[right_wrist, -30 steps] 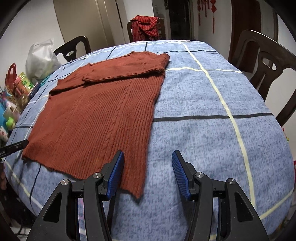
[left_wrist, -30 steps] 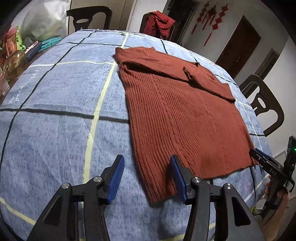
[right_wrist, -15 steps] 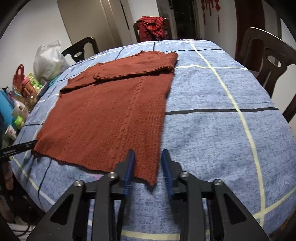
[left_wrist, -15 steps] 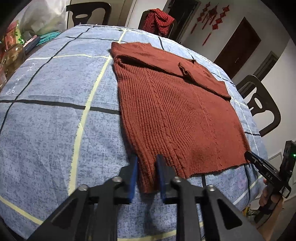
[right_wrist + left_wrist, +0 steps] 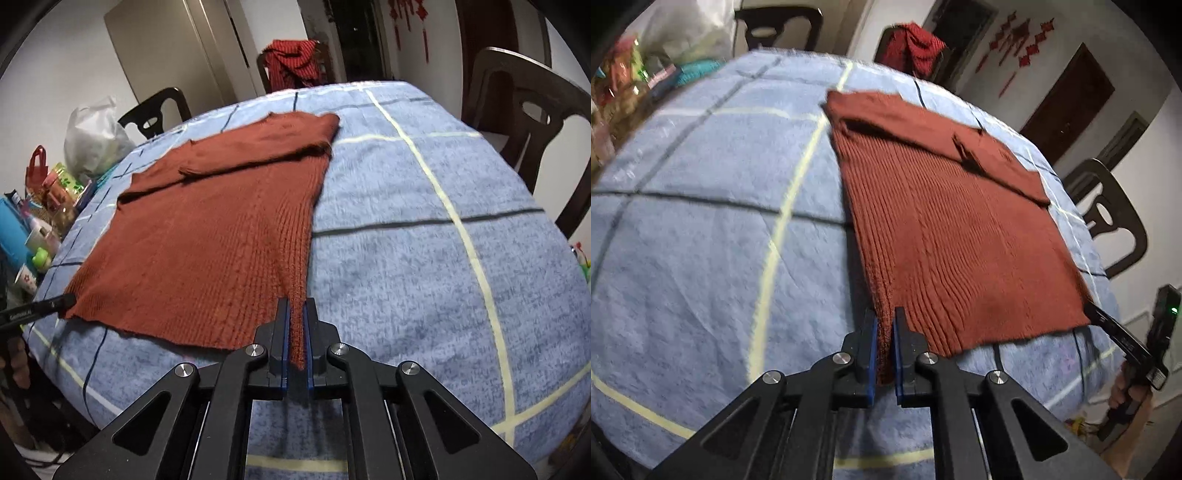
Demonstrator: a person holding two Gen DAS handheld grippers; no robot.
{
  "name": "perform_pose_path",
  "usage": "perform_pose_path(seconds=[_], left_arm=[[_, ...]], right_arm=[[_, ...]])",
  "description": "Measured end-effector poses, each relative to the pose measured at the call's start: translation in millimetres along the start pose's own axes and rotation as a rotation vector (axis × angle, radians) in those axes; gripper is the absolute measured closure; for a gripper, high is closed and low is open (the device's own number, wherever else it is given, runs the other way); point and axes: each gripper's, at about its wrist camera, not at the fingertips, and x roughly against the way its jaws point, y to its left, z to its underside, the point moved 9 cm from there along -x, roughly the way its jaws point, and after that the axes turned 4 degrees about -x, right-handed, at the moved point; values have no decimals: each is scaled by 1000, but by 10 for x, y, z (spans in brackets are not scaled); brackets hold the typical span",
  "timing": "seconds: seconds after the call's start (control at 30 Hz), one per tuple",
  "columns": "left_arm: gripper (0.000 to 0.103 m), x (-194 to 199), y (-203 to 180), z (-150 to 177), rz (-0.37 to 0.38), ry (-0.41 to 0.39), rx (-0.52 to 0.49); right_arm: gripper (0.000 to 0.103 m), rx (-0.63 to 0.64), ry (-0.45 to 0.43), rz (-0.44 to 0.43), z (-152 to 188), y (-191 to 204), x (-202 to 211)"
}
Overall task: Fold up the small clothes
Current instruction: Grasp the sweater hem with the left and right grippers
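Sweater (image 5: 953,236) flat on blanket (image 5: 713,229), both hem corners clamped in jaws

Indoor light falls from overhead, even and fairly dim, with a cool cast. Both fisheye views bulge strongly: the blue checked cloth (image 5: 701,240) swells like a dome, and black vignette fills the corners. Ahead and left of the left gripper (image 5: 885,325), motion blur smears the clutter and the cloth lines. The rust sweater (image 5: 207,236) casts a thin soft shadow along its near hem. The far doorway beyond stays dark, and nothing glares.
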Motion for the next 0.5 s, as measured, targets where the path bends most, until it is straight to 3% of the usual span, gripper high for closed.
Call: perform_pose_path(seconds=[0.1,0.17,0.2,0.23,0.5], left_arm=[[93,-27,55,39,40,25,54],[79,11,96,16,64,19,98],[64,24,90,-1,94,15,111],[58,26,76,-8,122,18,122],[60,-10,3,-13,101,50,105]], right_arm=[[97,-33,13,-35,14,-6,-11],[97,-66,21,-83,-4,-15,-3],[95,-87,24,-100,-5,-28,3],[95,-113,32,-114,-5,-50,-5],[95,-116,48,-129,58,-68,-34]])
